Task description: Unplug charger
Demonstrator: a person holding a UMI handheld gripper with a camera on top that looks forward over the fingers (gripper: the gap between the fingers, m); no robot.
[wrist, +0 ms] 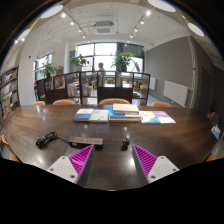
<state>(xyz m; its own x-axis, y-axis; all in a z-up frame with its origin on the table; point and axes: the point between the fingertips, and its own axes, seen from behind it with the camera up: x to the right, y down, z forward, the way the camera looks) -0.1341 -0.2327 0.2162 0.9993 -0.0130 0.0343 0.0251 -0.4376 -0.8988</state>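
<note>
My gripper (113, 162) is open and empty, its two magenta pads (82, 160) wide apart above the dark wooden table (110, 125). Just beyond the left finger lies a dark power strip (85, 142). A small black charger (125, 144) stands on the table ahead of the fingers, a little right of centre. A coiled black cable (46, 139) lies to the left of the strip. The fingers are short of all of them.
Several books and papers (122, 116) lie in a row across the table's far half. Wooden chairs (113, 102) line the far side. Shelves with plants (48, 72) and a large window stand beyond.
</note>
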